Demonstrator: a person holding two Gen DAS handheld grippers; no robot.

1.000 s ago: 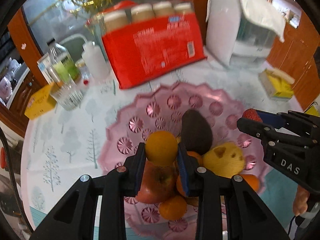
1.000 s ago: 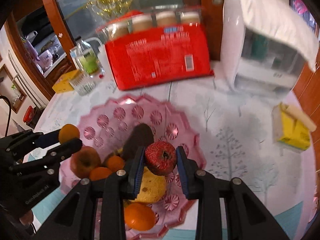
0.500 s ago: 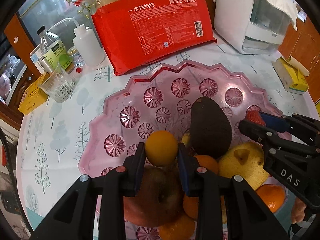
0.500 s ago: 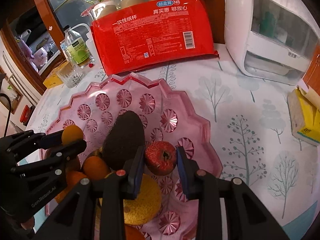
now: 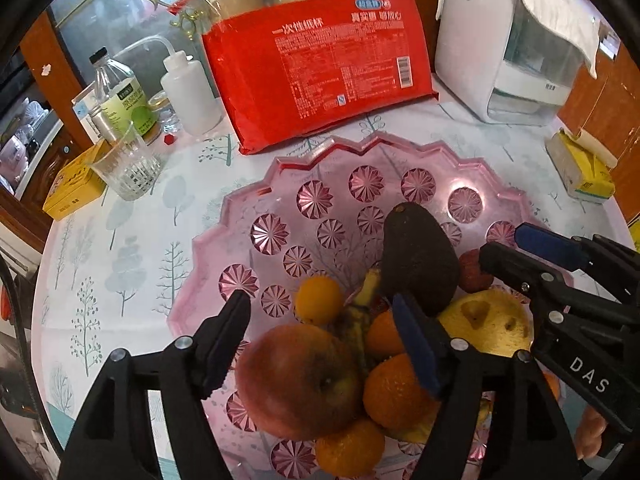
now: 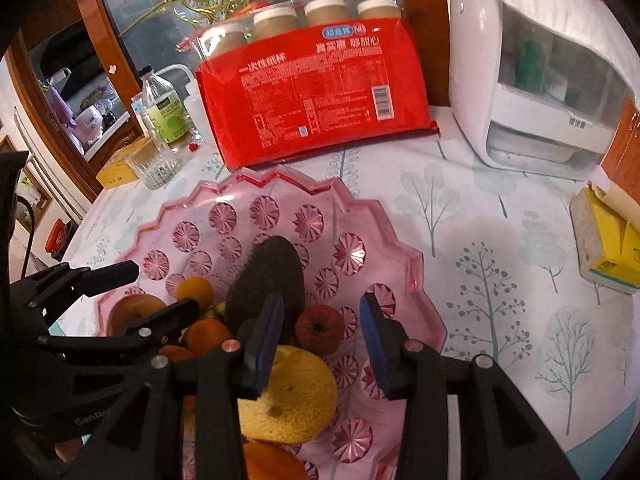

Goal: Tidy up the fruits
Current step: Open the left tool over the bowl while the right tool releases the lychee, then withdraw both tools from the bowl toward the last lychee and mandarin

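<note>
both grippers point steeply down into the pink cut-glass fruit plate (image 5: 248, 216) that sits on the tree-print tablecloth (image 5: 120, 248). the left gripper (image 5: 320, 316) hangs over the near left part of the fruit pile; its jaws have just been opening and now stand wide, with nothing pressed between the blue pads. the small orange (image 5: 318, 300) lies loose in the gap between the fingertips, resting in the plate just beyond the red apple (image 5: 300, 376) and touching neither pad. the right gripper (image 6: 320, 320) comes in from the right side, its black fingers crossing the edge of the left wrist view; its jaws have also just been opening, less far, and the small red fruit (image 6: 320, 330) sits between the pads with a sliver of space on each side, lying in the plate against the dark avocado (image 6: 268, 276) and above the yellow spotted fruit (image 6: 288, 396). more oranges (image 5: 394, 396) are packed around the apple and under the left gripper's right finger. behind the plate stand a red pack of paper cups (image 5: 316, 64), a white appliance (image 5: 492, 48), a glass tumbler (image 5: 126, 164), a white squeeze bottle (image 5: 188, 92) and a yellow box (image 5: 580, 168) near the table's right edge.
</note>
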